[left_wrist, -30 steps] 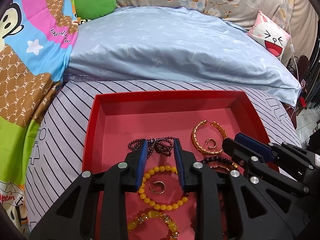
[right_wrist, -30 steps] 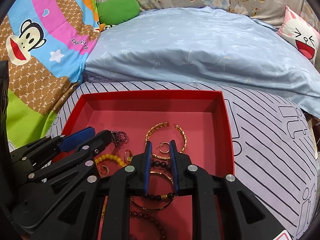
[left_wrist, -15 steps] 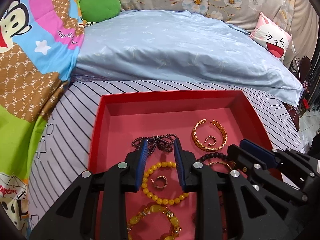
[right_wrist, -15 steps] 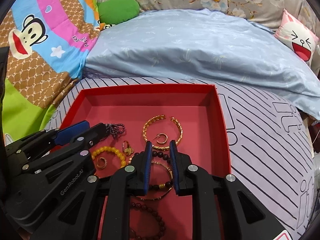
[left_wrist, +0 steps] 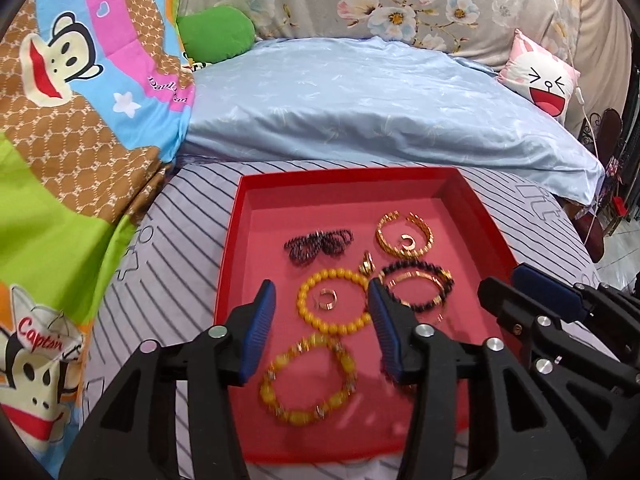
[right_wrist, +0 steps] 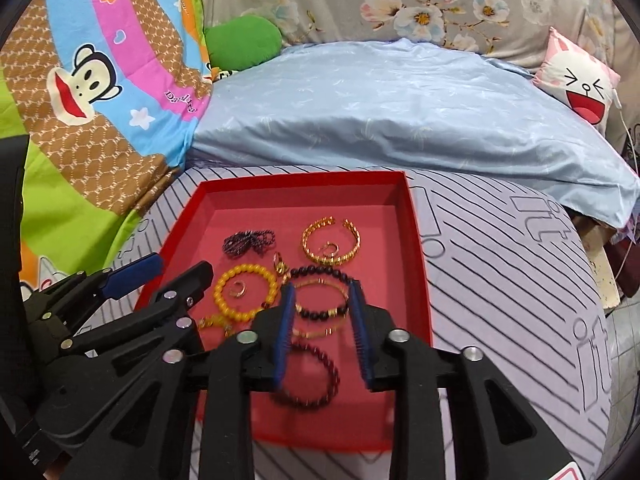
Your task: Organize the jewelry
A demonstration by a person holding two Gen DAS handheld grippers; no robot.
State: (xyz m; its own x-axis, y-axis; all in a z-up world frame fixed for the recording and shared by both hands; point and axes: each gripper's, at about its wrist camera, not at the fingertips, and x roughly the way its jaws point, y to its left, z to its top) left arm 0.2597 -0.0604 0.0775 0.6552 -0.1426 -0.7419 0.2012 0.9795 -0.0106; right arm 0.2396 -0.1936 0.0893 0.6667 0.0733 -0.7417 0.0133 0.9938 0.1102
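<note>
While both stand agape, yellow bead bracelet (left_wrist: 334, 300) lies between left tool (left_wrist: 322, 330).

A bed carries everything, its near part covered by a grey sheet with dark stripes (left_wrist: 168, 240). The red tray (left_wrist: 236, 240) sits flat on that striped sheet (jewelry lies inside it). Just beyond the tray's far rim lies a pale blue quilt (left_wrist: 360, 100), folded into a broad mound across the bed. Left of the tray, a bright cartoon-monkey blanket (left_wrist: 80, 100) drapes down onto the sheet. Beyond the tray to the left, a green cushion (left_wrist: 216, 36) rests at the quilt's far corner; beyond it to the right, a pink laughing-face pillow (left_wrist: 548, 80).
</note>
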